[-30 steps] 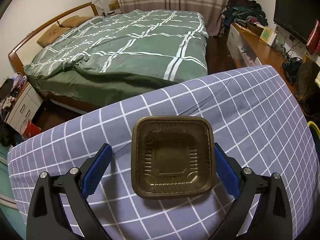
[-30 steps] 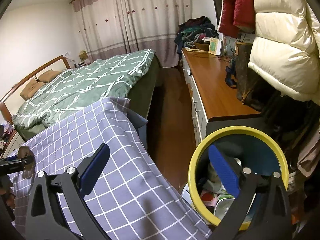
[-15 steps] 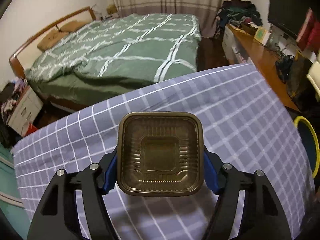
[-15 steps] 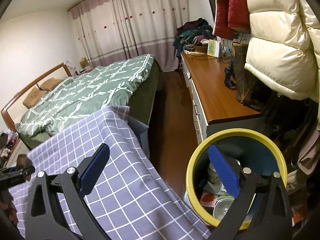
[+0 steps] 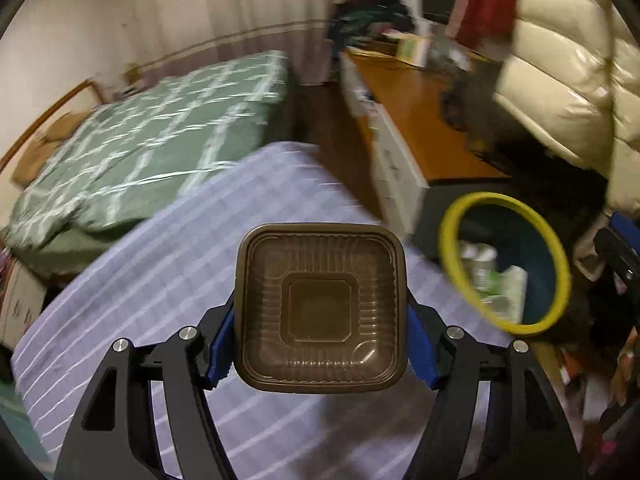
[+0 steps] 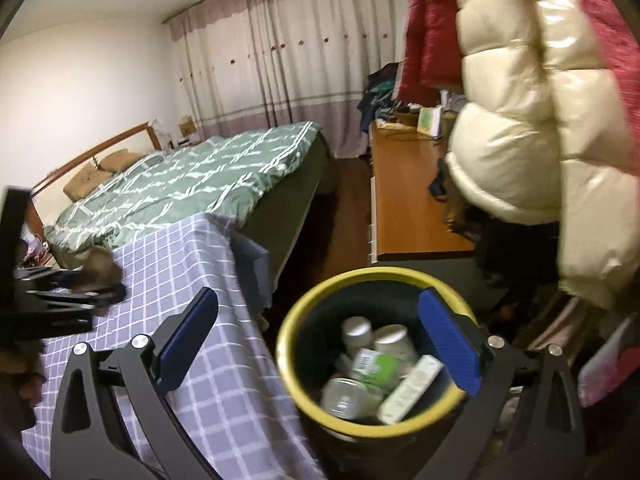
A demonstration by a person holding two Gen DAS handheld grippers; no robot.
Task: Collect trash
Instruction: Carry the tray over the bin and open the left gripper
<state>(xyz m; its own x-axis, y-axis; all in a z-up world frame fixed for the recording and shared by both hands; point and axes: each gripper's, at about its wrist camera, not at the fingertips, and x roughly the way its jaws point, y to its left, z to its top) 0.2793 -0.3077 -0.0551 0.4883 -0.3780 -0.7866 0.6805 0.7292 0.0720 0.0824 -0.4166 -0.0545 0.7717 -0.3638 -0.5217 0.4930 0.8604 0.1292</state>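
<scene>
**Tray Gripped Over Table, Bin Beyond the Table Edge**

Landmark: the yellow-rimmed trash bin (image 6: 370, 354), which stands on the floor against the edge of the table covered with a checked purple cloth (image 5: 168, 280).

Left gripper (image 5: 320, 334): its jaws have just been closing and now clamp the brown plastic tray (image 5: 320, 306) between the blue pads (image 5: 219, 350), one pad on each side wall. The tray is square with rounded corners and a ribbed recess; its open side faces the camera. It is held clear of the cloth, above the table, on the table side of the bin. In the right wrist view the same gripper and tray appear blurred, above the cloth and well apart from the bin.

Right gripper (image 6: 320, 340): jaws stand wide apart with nothing between them. One blue pad (image 6: 448, 342) overlaps the bin's rim in the view; the other lies over the cloth beside the bin. Contact with the bin cannot be determined.

Bin contents: several white containers, a green-labelled bottle (image 6: 370, 364) and a pale flat box (image 6: 412, 388).

Surroundings relative to the bin: a wooden-topped dresser (image 6: 408, 204) stands behind it; a cream puffer jacket (image 6: 516, 136) hangs above it; a bed with a green checked cover (image 6: 192, 184) lies beyond the table.
</scene>
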